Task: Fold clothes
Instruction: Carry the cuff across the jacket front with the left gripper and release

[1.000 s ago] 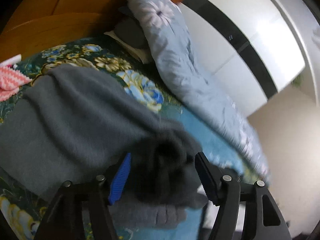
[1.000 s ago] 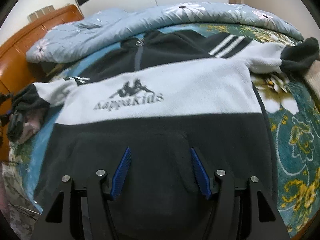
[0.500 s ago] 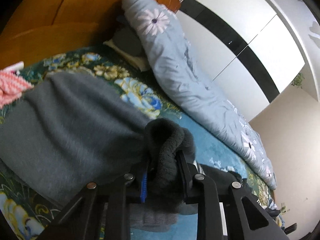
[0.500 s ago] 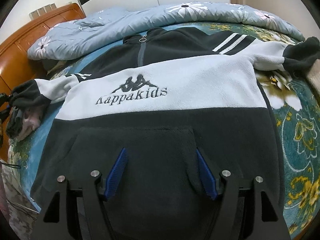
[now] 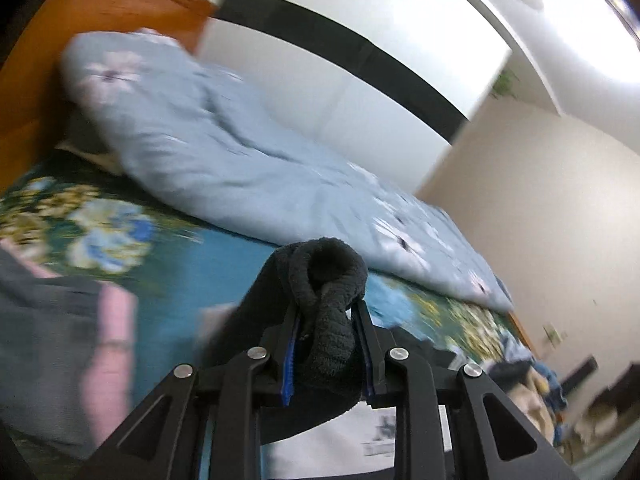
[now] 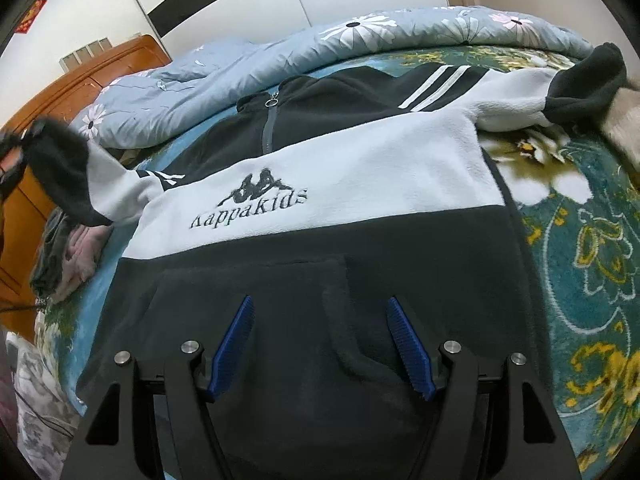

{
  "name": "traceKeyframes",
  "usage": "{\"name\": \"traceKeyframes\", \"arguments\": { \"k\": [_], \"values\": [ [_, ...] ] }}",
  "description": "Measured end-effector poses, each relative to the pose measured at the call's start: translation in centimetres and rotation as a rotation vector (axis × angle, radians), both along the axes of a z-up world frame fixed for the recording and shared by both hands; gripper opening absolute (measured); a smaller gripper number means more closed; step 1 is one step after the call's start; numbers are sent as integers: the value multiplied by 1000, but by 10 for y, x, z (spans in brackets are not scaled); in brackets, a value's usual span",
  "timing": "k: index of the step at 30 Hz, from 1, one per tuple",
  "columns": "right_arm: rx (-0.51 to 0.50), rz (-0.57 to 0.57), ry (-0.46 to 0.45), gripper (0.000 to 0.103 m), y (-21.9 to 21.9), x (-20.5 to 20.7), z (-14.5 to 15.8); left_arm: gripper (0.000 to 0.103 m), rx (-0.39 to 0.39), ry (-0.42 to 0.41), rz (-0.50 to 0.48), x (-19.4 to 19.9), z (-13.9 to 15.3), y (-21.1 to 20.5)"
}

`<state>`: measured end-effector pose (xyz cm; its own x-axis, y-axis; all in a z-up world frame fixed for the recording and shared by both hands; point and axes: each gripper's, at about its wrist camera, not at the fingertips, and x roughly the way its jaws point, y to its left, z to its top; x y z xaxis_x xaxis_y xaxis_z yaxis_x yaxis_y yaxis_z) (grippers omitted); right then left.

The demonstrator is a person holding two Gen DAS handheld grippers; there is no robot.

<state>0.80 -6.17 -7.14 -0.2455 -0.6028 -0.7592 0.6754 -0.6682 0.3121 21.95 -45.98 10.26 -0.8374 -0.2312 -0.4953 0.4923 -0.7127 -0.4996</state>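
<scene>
I'm looking into a home bedroom. A bed (image 6: 580, 240) with a teal flowered cover fills both views, a pale blue daisy-print quilt (image 6: 360, 36) bunched along its far side. An orange wooden headboard (image 6: 100, 76) stands at one end, and behind it runs a white wardrobe (image 5: 360, 92) with a black band.

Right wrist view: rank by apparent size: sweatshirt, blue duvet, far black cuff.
1. Sweatshirt, fills most of the frame, though nearest the camera.
2. Blue duvet.
3. Far black cuff, smallest.
</scene>
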Motion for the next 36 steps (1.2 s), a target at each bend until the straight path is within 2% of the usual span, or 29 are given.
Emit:
{"name": "traceKeyframes", "arguments": {
  "k": [7, 12, 15, 20, 23, 26, 30, 32, 34, 36],
  "values": [
    [-40, -39, -14, 70, 23, -16, 2, 26, 21, -44, -212, -125, -29, 81],
    [-65, -67, -31, 70, 42, -27, -2, 26, 71, -115, -310, -190, -62, 135],
    [-96, -70, -48, 70, 50, -31, -3, 26, 88, -166, -356, -225, -91, 161],
    [-107, -59, -49, 70, 53, -32, -5, 26, 99, -255, -398, -257, -131, 192],
    [-114, -62, -55, 70, 55, -32, -6, 28, 137, -316, -400, -265, -149, 197],
    [-114, -63, -57, 70, 55, -32, -6, 32, 183, -319, -415, -260, -153, 193],
    [-106, -68, -57, 70, 55, -31, -5, 53, 220, -295, -445, -243, -146, 188],
    [-104, -72, -56, 70, 55, -31, -4, 57, 216, -258, -475, -226, -134, 185],
    [-109, -77, -55, 70, 55, -31, 0, 59, 151, -243, -467, -201, -121, 178],
    [-128, -75, -61, 70, 54, -35, 4, 62, -4, -278, -377, -171, -112, 166]
  ]
}}
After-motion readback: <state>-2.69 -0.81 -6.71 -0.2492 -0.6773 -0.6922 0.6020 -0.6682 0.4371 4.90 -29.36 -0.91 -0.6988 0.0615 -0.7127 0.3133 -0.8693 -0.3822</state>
